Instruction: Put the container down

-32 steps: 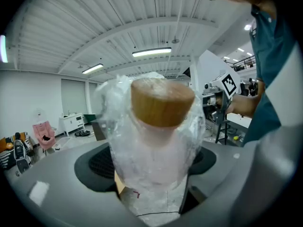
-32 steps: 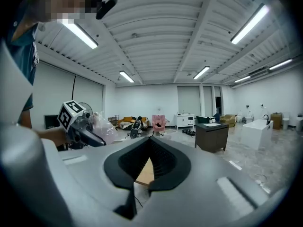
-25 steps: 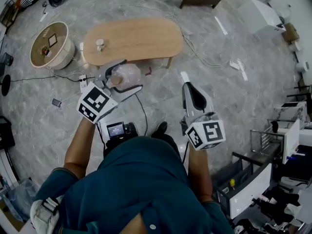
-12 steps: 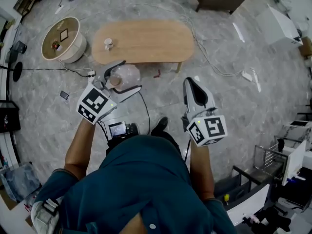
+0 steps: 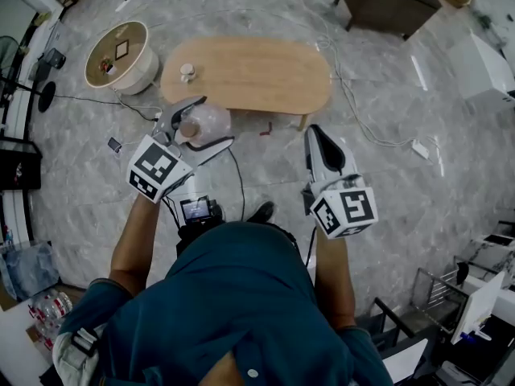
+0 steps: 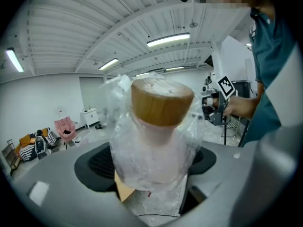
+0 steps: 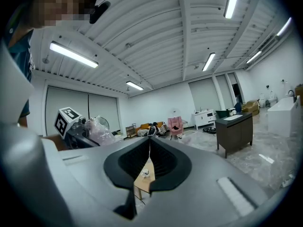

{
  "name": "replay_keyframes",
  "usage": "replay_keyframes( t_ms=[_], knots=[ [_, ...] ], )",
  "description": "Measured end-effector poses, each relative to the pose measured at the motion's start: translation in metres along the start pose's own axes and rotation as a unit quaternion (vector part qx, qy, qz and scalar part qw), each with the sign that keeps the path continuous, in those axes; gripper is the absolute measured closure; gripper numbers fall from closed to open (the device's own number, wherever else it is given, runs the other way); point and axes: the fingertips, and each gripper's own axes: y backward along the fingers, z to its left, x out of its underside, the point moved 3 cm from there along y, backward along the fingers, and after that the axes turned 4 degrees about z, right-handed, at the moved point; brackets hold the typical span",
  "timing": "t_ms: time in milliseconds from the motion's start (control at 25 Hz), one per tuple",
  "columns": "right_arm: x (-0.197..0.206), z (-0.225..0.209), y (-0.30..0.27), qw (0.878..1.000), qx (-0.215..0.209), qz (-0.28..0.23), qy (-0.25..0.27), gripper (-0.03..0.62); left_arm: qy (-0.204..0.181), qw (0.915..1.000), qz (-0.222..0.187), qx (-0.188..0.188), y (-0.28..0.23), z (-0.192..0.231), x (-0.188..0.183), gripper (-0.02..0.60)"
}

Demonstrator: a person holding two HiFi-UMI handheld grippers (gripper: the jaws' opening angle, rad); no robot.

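Observation:
A clear container with a wooden lid [image 6: 156, 136], wrapped in crinkled plastic, sits between the jaws of my left gripper [image 5: 193, 127], which is shut on it. In the head view the container [image 5: 205, 123] hangs over the floor just in front of the near edge of the oval wooden table [image 5: 257, 75]. In the left gripper view the black pads [image 6: 97, 167] press its sides. My right gripper [image 5: 315, 135] is shut with nothing in it and points at the floor off the table's right end. In the right gripper view its pads [image 7: 163, 162] meet.
A small white cup [image 5: 187, 72] stands on the table's left end. A round wooden side table [image 5: 121, 55] is to the left, a dark cabinet [image 5: 386, 2] at the back right. Cables [image 5: 362, 111] run over the marble floor.
The view has shifted, with the table now lower and more to the right in the frame. Both grippers keep their hold and pose; the container stays in the left jaws.

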Motion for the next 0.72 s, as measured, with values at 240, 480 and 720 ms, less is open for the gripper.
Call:
replay_keyframes(
  t_ms=[240, 480, 720],
  knots=[
    [-0.001, -0.025, 0.003, 1.000, -0.004, -0.008, -0.010, 0.583, -0.002, 1.0000, 0.005, -0.008, -0.016, -0.004, -0.014, 0.188],
    [0.001, -0.045, 0.013, 1.000, 0.017, -0.011, -0.023, 0.583, -0.014, 0.9998, 0.011, 0.007, -0.037, -0.004, -0.025, 0.187],
    [0.005, -0.065, 0.013, 0.998, 0.060, -0.008, -0.033, 0.583, -0.027, 0.9985, 0.004, 0.047, -0.070, 0.007, -0.034, 0.188]
  ],
)
